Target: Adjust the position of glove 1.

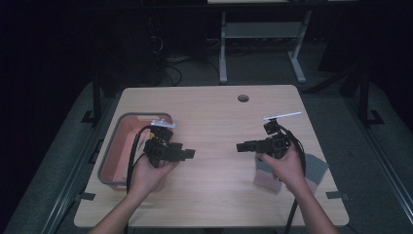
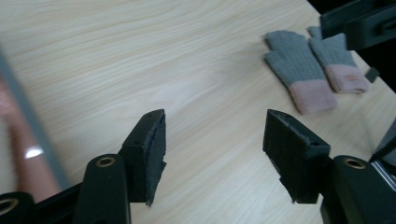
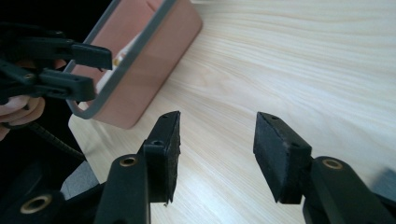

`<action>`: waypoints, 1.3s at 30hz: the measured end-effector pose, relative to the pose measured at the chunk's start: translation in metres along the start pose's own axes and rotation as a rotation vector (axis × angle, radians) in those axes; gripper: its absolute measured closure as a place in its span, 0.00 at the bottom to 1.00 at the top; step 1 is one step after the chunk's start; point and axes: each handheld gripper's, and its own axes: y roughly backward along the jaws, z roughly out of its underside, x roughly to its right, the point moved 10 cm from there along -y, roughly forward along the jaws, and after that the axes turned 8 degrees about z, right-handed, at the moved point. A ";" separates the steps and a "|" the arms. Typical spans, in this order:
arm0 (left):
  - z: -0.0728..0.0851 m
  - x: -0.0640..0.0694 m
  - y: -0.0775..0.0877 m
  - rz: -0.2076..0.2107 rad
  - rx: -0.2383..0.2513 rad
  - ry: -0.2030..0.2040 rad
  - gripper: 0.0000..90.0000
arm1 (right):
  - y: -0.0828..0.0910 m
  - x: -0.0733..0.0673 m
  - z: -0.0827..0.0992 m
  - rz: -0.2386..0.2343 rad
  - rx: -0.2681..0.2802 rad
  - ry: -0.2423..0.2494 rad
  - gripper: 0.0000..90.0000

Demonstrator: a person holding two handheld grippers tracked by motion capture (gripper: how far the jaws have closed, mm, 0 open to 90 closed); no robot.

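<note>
Two knitted grey gloves (image 2: 308,65) with pink cuffs lie flat, fingers away from the pink bin (image 3: 140,60); both hand-held grippers (image 2: 215,140) (image 3: 217,144) spread, empty.

The pair of grey knitted gloves with pink cuffs (image 1: 311,171) lies mostly hidden under the right hand (image 1: 285,165) in the high view; the pink plastic bin with a grey rim (image 2: 28,154) is blurred and cut off in the left gripper view.

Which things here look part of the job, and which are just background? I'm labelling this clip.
Likely part of the job:
pair of gloves, grey with pink cuffs
pink bin with grey rim
left gripper, open
right gripper, open

Just around:
table
white desk frame behind
cables on the floor
</note>
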 end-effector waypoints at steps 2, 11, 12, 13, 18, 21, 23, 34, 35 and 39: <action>-0.001 0.005 -0.006 0.008 -0.005 -0.009 0.40 | 0.002 0.006 0.004 0.009 0.004 -0.005 0.56; 0.000 0.029 -0.031 0.048 -0.050 -0.065 0.33 | 0.016 0.021 0.014 0.050 0.003 -0.014 0.55; 0.000 0.032 -0.034 0.053 -0.052 -0.071 0.32 | 0.017 0.023 0.014 0.056 0.007 -0.005 0.55; -0.001 0.033 -0.035 0.056 -0.051 -0.072 0.31 | 0.019 0.026 0.016 0.068 0.001 -0.005 0.55; -0.002 0.041 -0.044 0.077 -0.052 -0.087 0.30 | 0.028 0.041 0.020 0.108 0.003 -0.014 0.55; -0.004 0.046 -0.049 0.086 -0.047 -0.087 0.30 | 0.034 0.051 0.023 0.128 0.012 -0.022 0.55; -0.005 0.049 -0.052 0.092 -0.043 -0.090 0.29 | 0.037 0.056 0.025 0.140 0.011 -0.025 0.55; -0.004 0.063 -0.066 0.118 -0.052 -0.118 0.28 | 0.051 0.081 0.045 0.213 -0.011 -0.033 0.57; -0.003 0.064 -0.069 0.119 -0.054 -0.121 0.28 | 0.052 0.084 0.047 0.222 -0.014 -0.030 0.57; -0.003 0.069 -0.076 0.127 -0.054 -0.133 0.28 | 0.054 0.094 0.054 0.266 -0.023 -0.021 0.59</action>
